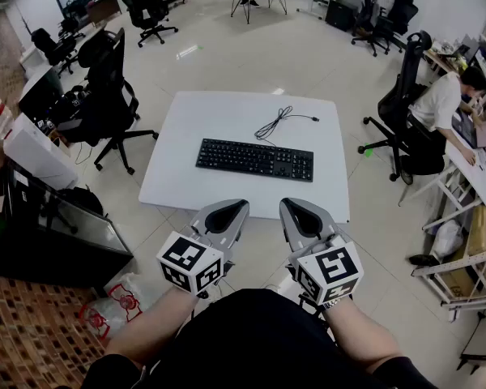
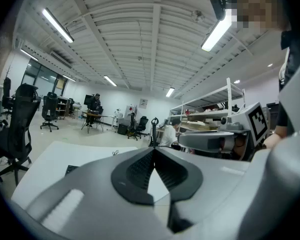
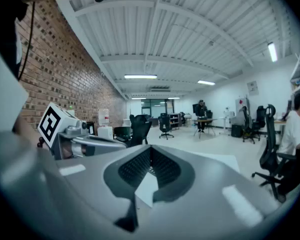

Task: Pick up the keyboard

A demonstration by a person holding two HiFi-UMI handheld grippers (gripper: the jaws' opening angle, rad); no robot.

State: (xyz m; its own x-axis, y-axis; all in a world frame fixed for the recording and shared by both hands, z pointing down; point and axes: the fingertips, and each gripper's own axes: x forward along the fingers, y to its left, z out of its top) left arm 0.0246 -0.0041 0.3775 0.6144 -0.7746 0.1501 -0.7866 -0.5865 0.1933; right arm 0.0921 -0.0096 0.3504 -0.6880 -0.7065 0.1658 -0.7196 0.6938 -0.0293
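The left gripper (image 1: 236, 207) hangs just short of the near edge of the white table (image 1: 186, 120), jaws closed tip to tip with nothing between them, as the left gripper view (image 2: 154, 150) confirms. Just beside it, the right gripper (image 1: 290, 206) is likewise fully closed and empty, its pads meeting in the right gripper view (image 3: 150, 150). Both point roughly level toward the table.

The black keyboard (image 1: 254, 160) lies flat near the middle of the tabletop, a little toward the near edge, its long side running left to right with the right end angled slightly nearer. Its cable (image 1: 277, 123) trails loose in a coil toward the far edge, plugged into nothing that can be seen.

The keyboard looks like a stiff, light plastic slab, long and thin, so it should lift without bending. It sits low on the tabletop, and the keys give under pressure. The best hold is probably on the short left and right ends, one gripper at each, pinching the bare frame. The loose cable will drag along and could snag.

No container stands on the tabletop. On the floor at the lower left lies a crumpled plastic bag (image 1: 117, 302); its contents cannot be made out.
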